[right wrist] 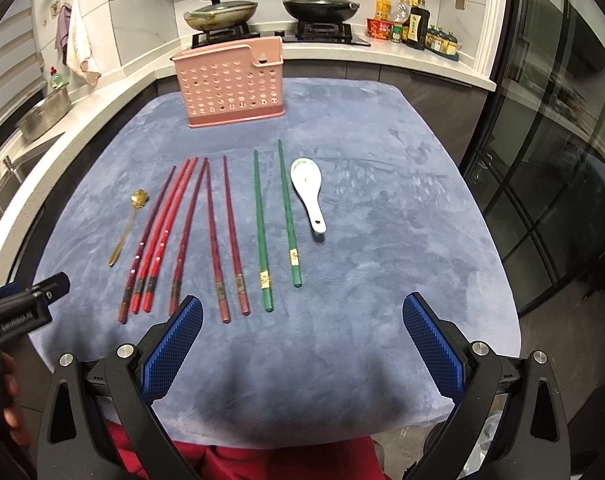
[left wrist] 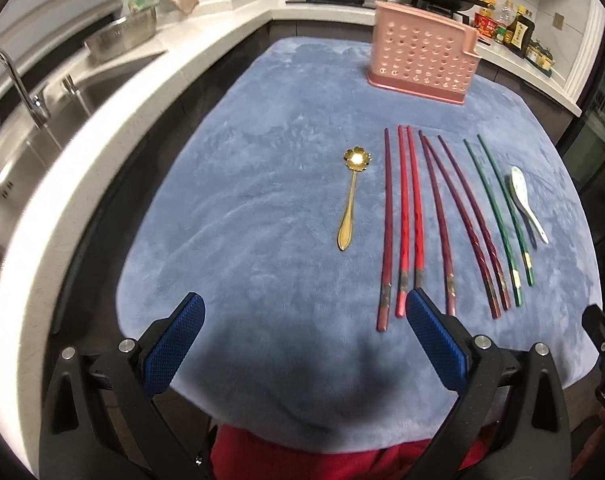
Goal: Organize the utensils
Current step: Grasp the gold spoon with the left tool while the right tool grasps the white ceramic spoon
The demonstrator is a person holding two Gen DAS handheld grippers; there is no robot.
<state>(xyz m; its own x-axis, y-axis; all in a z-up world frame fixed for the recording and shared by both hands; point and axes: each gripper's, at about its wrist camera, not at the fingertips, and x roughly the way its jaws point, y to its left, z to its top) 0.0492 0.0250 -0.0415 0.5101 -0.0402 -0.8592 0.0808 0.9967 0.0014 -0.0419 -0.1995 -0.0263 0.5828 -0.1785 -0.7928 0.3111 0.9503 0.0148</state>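
Note:
On the blue cloth [left wrist: 242, 208] lie a gold flower-bowl spoon [left wrist: 349, 200], several red and maroon chopsticks [left wrist: 406, 220], two green chopsticks [left wrist: 498, 216] and a white ceramic spoon [left wrist: 526, 200]. A pink perforated utensil holder [left wrist: 422, 60] stands upright at the far end. My left gripper [left wrist: 304, 308] hovers open near the table's front edge, its right pad by the red chopsticks' handle ends. In the right wrist view the same row shows: gold spoon [right wrist: 127, 224], chopsticks [right wrist: 190, 232], green pair [right wrist: 274, 220], white spoon [right wrist: 310, 192], holder [right wrist: 232, 84]. My right gripper [right wrist: 302, 312] is open, empty.
A sink with tap [left wrist: 18, 92] and a steel colander [left wrist: 122, 36] line the left counter. Two lidded pans [right wrist: 222, 12] sit on the stove behind the holder, with sauce bottles [right wrist: 414, 24] to their right. A glass door [right wrist: 562, 160] stands right of the table.

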